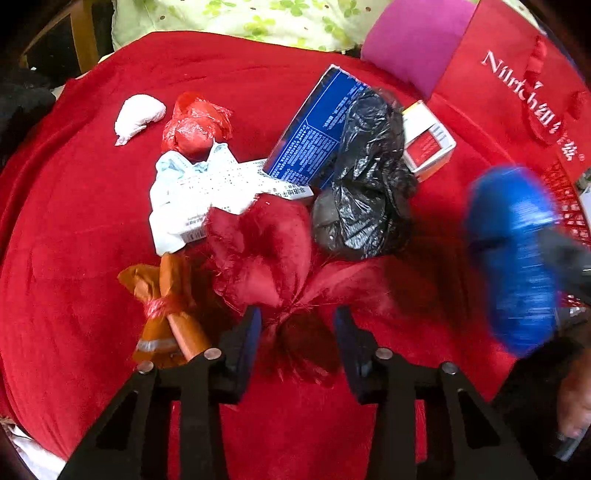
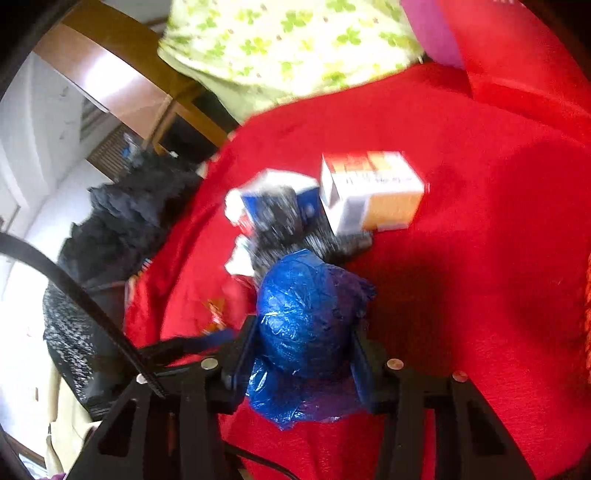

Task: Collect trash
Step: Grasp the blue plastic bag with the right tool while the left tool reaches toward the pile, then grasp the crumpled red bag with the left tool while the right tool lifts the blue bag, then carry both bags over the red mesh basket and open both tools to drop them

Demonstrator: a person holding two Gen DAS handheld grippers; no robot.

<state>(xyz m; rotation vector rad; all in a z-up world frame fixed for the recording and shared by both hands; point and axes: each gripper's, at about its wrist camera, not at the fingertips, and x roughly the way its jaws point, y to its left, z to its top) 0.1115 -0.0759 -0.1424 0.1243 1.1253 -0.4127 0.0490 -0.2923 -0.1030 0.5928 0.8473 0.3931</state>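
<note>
Ahead of the right gripper [image 2: 301,354], motion blurs the black bag [image 2: 284,225] and blue box [image 2: 310,203], print unreadable.

From the left wrist we look steeply down, close over the red cloth [image 1: 92,229], with the trash heap just ahead of the fingers. From the right wrist we look at a shallower slant across the same cloth toward a wooden chair [image 2: 122,85]. Both views share the black bag [image 1: 369,177], the orange-and-white box [image 2: 373,192], the blue bundle [image 2: 303,317] and the clover-print fabric [image 1: 258,22].
</note>
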